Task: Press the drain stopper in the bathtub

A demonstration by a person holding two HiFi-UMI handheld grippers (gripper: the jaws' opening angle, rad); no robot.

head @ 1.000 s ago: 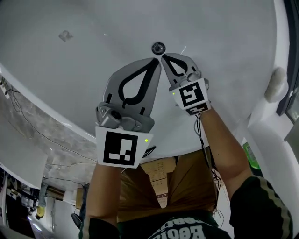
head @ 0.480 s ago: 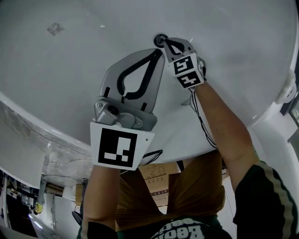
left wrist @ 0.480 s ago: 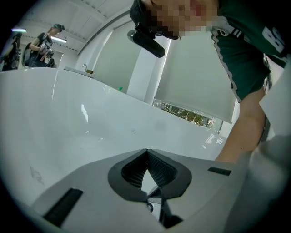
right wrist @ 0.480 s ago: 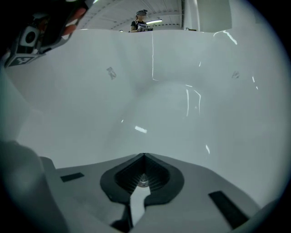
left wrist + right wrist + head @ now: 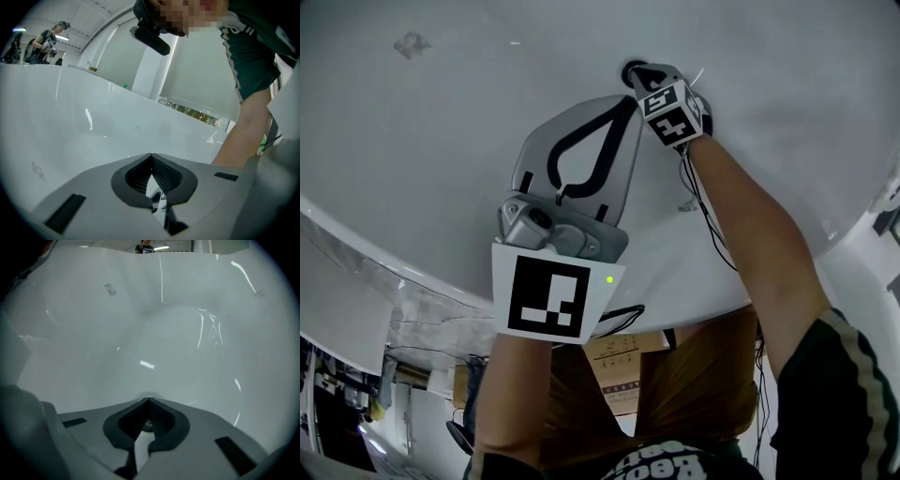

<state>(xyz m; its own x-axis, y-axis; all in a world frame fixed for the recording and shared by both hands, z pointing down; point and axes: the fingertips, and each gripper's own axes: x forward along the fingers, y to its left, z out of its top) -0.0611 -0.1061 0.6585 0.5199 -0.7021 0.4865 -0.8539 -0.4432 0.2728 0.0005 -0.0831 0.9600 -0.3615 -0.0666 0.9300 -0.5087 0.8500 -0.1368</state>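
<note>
The dark round drain stopper (image 5: 627, 67) sits in the white bathtub floor (image 5: 441, 122), at the top centre of the head view. My right gripper (image 5: 639, 72) is shut, and its closed tips rest on the stopper and cover most of it. In the right gripper view the jaws (image 5: 148, 400) meet at a point against the tub, and only a sliver of the stopper (image 5: 147, 424) shows through the gap behind the tips. My left gripper (image 5: 631, 99) hovers shut and empty just short of the right one; its closed tips (image 5: 151, 155) point at the tub wall.
The tub's front rim (image 5: 384, 267) curves across the lower left. Cardboard boxes (image 5: 614, 354) and cables lie on the floor below it. A small scuff (image 5: 411, 43) marks the tub floor at far left. Another person (image 5: 47, 40) stands far off beyond the tub.
My right gripper has reached forward and down from just short of the stopper until its tips rest on it. The left gripper has held nearly still.
</note>
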